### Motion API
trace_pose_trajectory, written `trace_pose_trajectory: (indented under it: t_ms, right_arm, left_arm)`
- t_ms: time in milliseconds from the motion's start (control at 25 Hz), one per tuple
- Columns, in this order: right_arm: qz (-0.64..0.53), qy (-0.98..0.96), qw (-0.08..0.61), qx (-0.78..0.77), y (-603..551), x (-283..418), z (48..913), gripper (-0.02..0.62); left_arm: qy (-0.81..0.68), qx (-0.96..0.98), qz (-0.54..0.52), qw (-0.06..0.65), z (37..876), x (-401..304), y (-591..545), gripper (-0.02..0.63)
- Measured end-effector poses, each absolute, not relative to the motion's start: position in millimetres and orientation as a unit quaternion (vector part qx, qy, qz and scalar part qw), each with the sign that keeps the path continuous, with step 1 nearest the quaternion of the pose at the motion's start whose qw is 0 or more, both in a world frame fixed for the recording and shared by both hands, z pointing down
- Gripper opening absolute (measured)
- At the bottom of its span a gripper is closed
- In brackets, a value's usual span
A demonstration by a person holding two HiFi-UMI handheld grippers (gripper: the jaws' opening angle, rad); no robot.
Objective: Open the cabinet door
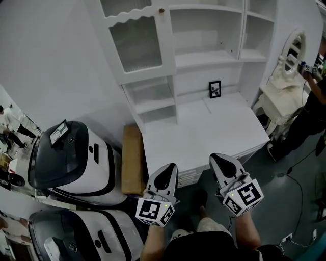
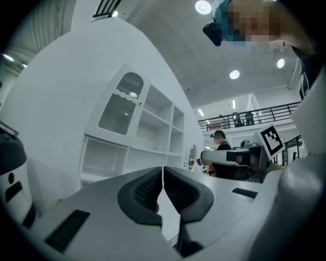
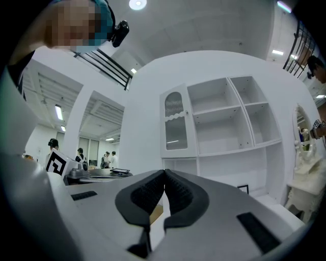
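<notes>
A white cabinet [image 1: 204, 61] with open shelves stands against the wall above a white desk top [image 1: 204, 137]. Its glass-paned door [image 1: 135, 41] at the upper left is closed, with a small brown knob [image 1: 161, 10] at its right edge. The same door [image 2: 121, 109] [image 3: 174, 122] shows in both gripper views. My left gripper [image 1: 167, 173] and right gripper [image 1: 220, 162] hover at the desk's front edge, well short of the door. Both are shut with nothing between the jaws, tips touching [image 2: 162, 176] [image 3: 164, 178].
A small black picture frame [image 1: 215, 88] stands at the back of the desk. A brown cardboard box [image 1: 132, 159] leans at the desk's left. Two white-and-black machines [image 1: 71, 158] sit at left. A white chair [image 1: 282, 86] and a person [image 1: 310, 112] are at right.
</notes>
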State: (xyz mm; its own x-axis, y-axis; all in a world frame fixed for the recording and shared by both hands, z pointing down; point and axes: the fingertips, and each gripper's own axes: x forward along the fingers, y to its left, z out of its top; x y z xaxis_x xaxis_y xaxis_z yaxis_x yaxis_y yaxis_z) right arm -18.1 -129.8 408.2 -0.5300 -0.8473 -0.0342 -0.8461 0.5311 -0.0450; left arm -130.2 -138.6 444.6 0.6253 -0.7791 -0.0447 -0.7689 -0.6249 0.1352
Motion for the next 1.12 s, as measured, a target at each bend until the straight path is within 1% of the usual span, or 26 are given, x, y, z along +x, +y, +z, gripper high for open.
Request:
trace_pose_trajectory:
  t_ms: [160, 600, 1120]
  right_arm:
    - [-0.008, 0.884, 0.032, -0.467, -151.3, -22.3, 405.2, 0.017]
    - [0.015, 0.898, 0.079, -0.433, -254.8, -0.5, 365.3, 0.017]
    - [0.045, 0.914, 0.079, -0.395, -336.9, 42.6, 338.1, 0.017]
  left_arm:
    - [-0.442, 0.895, -0.043, 0.047, 442.9, -130.4, -157.4, 0.028]
    - [-0.470, 0.882, -0.037, -0.018, 392.2, -104.4, -251.9, 0.028]
    - [-0.482, 0.872, -0.064, -0.057, 358.0, -43.4, -336.1, 0.029]
